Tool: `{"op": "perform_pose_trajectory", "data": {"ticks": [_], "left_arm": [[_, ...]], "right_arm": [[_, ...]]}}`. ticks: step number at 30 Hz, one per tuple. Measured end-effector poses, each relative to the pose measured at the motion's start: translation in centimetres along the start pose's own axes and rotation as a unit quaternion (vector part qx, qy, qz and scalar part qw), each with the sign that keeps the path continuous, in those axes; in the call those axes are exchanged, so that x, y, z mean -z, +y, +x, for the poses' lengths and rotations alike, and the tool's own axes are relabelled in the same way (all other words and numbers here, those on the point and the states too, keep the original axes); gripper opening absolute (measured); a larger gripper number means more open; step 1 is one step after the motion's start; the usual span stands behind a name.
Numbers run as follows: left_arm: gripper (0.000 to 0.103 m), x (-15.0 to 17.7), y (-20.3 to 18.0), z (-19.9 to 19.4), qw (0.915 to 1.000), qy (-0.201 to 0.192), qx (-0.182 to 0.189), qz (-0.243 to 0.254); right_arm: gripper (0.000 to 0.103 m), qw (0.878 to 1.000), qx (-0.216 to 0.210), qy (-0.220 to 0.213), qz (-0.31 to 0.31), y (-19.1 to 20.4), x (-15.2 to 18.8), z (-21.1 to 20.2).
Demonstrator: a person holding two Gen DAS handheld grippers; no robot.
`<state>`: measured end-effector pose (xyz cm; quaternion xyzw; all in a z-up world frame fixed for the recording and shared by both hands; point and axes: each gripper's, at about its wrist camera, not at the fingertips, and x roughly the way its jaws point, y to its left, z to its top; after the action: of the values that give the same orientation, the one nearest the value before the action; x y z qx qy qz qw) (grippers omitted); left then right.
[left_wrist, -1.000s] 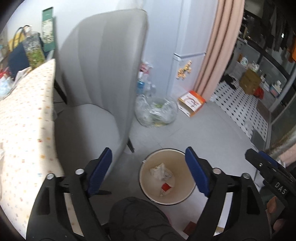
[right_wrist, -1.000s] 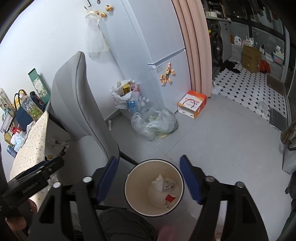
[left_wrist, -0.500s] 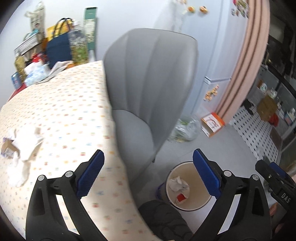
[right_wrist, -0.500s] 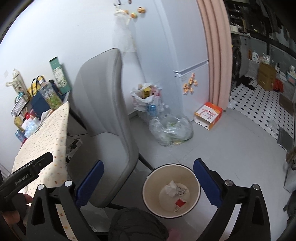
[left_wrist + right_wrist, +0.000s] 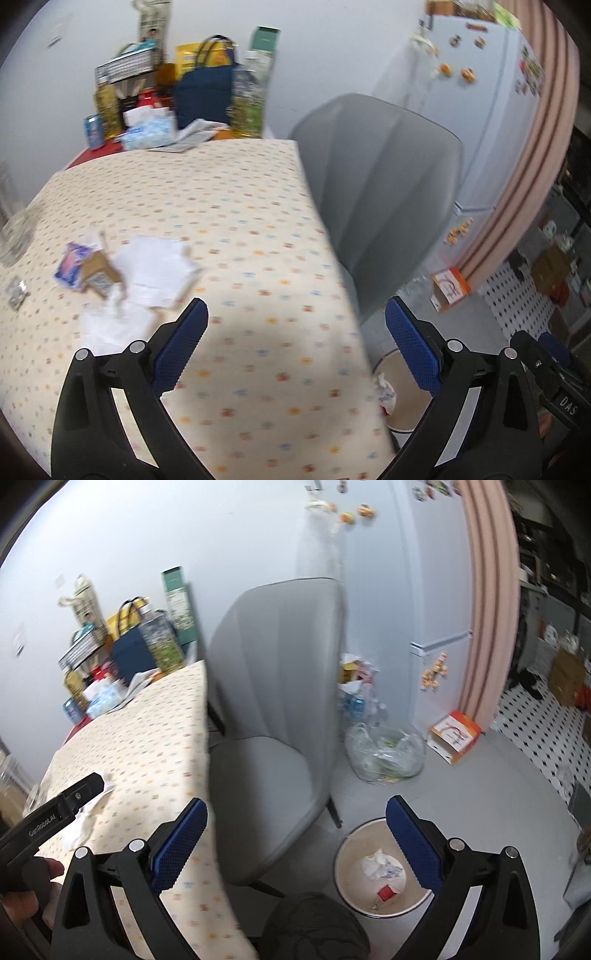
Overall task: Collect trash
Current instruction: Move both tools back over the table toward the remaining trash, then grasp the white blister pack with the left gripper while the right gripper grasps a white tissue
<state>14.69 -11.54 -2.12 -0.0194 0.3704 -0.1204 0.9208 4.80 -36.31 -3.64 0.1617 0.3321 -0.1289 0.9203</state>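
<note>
- My left gripper [image 5: 295, 349] has its blue fingers [image 5: 181, 347] released and spread wide, with nothing between them; it hangs above the near part of the worktop [image 5: 236, 229] with its dotted cloth.
- My right gripper [image 5: 295, 840] is likewise released and empty, its fingers [image 5: 413, 843] wide apart over the gap between the worktop's edge and the bin [image 5: 345, 853].
- The trash left to collect lies on the worktop to the left of the left gripper: white crumpled paper [image 5: 157, 271], a small brown carton [image 5: 99, 275] touching it, and a blue wrapper [image 5: 72, 264] just beside the carton.
- The bin stands on the floor, right of the worktop and near the grey chair [image 5: 273, 709]; it holds a white paper wad [image 5: 378, 864] and a red scrap [image 5: 386, 891].
- At the far end of the worktop stand a dark blue bag [image 5: 203, 96], bottles and boxes, too blurred to name each.
- Beyond the chair, a clear plastic sack [image 5: 384, 755] sits on the floor by the white fridge [image 5: 436, 609].
</note>
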Motion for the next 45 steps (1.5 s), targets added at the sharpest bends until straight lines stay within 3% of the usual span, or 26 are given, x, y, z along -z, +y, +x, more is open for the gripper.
{"op": "perform_pose_trajectory", "data": {"ticks": [13, 22, 32, 45], "left_arm": [[0.096, 0.4, 13.3, -4.1, 0.9922, -0.036, -0.059, -0.104], [0.096, 1.7, 20.1, -6.0, 0.9832, -0.045, -0.086, -0.154], [0.096, 4.1, 26.7, -7.0, 0.9703, -0.044, -0.115, -0.208], [0.096, 5.8, 32.5, -6.5, 0.9565, -0.026, -0.166, -0.239]], "right_arm": [[0.095, 0.995, -0.052, 0.008, -0.089, 12.7, 1.1, -0.6], [0.095, 0.986, -0.083, 0.016, -0.144, 20.0, 2.3, -0.7], [0.095, 0.977, -0.107, 0.024, -0.184, 25.9, 4.0, -0.4], [0.091, 0.967, -0.123, 0.06, -0.214, 31.1, 6.6, 2.4]]}}
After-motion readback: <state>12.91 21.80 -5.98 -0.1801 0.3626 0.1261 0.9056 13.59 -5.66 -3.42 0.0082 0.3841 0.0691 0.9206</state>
